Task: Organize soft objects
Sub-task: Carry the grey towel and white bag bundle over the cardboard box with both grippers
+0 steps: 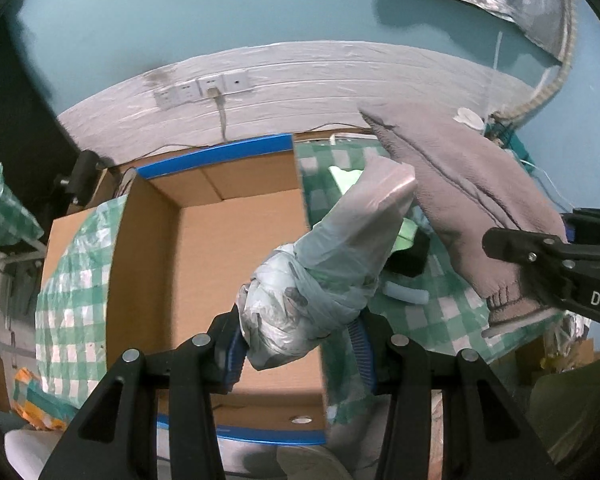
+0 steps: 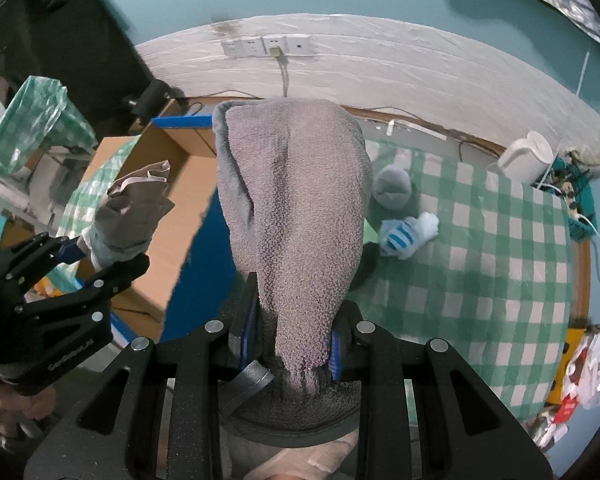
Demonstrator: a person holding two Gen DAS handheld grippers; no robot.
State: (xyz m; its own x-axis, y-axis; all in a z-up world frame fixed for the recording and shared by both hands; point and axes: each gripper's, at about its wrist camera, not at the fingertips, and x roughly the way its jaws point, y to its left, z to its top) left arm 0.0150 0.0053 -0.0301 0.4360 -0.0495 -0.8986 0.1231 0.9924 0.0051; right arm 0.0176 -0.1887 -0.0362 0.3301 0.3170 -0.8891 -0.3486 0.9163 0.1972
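My left gripper (image 1: 298,344) is shut on a beige soft item wrapped in a pale plastic bag (image 1: 340,248), held up over the open cardboard box (image 1: 148,248) with blue edges. From the right wrist view, that left gripper (image 2: 100,254) and its bagged bundle (image 2: 132,204) hang at the left above the box (image 2: 180,208). My right gripper (image 2: 292,344) is shut on a bunched grey fleece towel (image 2: 296,200), which stands up between its blue pads (image 2: 336,354) and hides the table behind it. The left wrist view has the towel (image 1: 468,200) and the right gripper (image 1: 512,264) at the right.
The table wears a green checked cloth (image 2: 480,260). On it lie a grey plush (image 2: 392,188), a blue-and-white striped soft item (image 2: 404,236) and a black object (image 2: 364,268). A white device (image 2: 526,158) and cables sit at the far right corner. Wall sockets (image 2: 268,46) are behind.
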